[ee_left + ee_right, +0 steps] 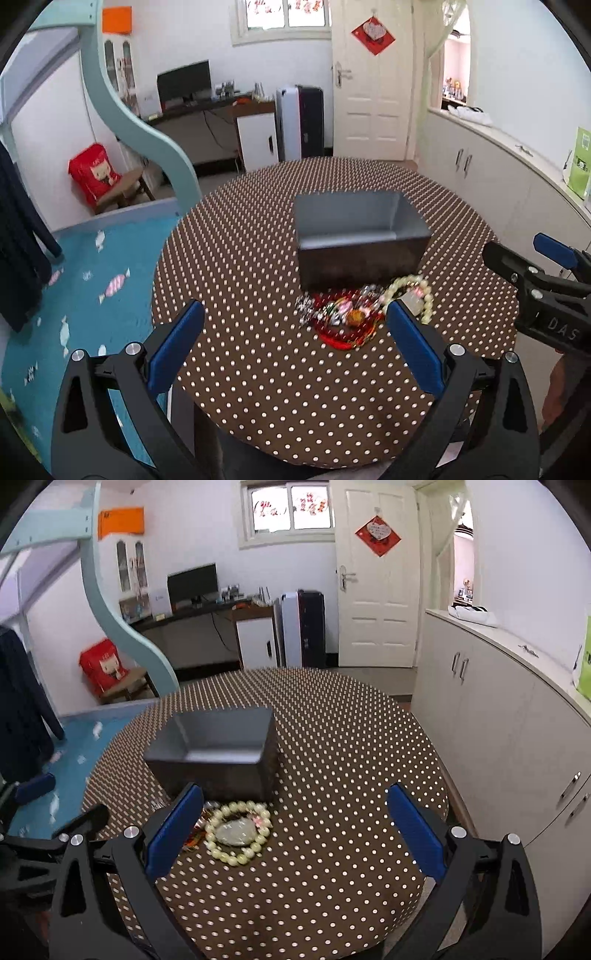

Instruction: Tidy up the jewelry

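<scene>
Both grippers wide apart, empty: left gripper (295, 332), right gripper (295, 819). Jewelry pile (343, 314) and pale bead bracelet (238, 830) on polka-dot table (332, 757), just ahead of fingertips. Grey box (221, 749) beyond appears empty. Sorting apparently not begun.

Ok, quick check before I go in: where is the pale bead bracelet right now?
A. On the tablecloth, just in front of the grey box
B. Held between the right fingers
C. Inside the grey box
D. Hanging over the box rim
A. The pale bead bracelet lies flat on the dotted tablecloth in front of the grey box, and both grippers are open and hold nothing.
</scene>
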A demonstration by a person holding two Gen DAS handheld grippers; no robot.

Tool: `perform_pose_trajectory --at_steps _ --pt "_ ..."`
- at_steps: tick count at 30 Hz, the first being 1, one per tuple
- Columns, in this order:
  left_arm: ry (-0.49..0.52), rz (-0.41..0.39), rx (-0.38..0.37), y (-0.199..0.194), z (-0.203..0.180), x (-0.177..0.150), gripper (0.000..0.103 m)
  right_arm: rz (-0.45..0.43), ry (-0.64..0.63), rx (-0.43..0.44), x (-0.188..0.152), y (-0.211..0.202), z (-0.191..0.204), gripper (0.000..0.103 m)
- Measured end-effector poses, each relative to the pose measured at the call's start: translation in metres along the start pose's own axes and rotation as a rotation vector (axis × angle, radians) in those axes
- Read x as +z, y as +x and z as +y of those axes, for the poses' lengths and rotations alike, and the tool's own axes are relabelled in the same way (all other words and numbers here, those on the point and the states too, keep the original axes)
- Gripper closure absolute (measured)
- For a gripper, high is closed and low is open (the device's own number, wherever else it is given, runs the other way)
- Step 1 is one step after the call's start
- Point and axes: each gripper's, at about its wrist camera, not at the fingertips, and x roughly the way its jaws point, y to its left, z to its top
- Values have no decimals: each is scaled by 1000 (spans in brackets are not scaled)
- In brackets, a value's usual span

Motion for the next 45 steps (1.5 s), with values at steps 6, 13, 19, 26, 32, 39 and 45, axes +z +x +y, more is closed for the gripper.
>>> perform_pose_trajectory --at_steps 6,13,19,26,32,39,45 --pt "-27 45 -34 24 10 -9 5 45 7 59 -16 21 -2 7" --pt "-64 108 -48 55 15 -16 5 123 35 44 -26 45 -7 7" --pt "-55 161 -44 80 11 -20 6 148 33 35 -30 60 -9 11" --pt "-53 219 -63 101 12 -23 35 188 19 49 -33 74 -7 26" --pt "-32 231 -147 104 7 -19 68 201 -15 68 -34 80 -2 43" --pt "-96 283 -237 110 17 -16 91 209 4 177 -31 81 3 77" --pt "-141 276 -274 103 33 -10 93 225 43 212 -29 80 -3 95"
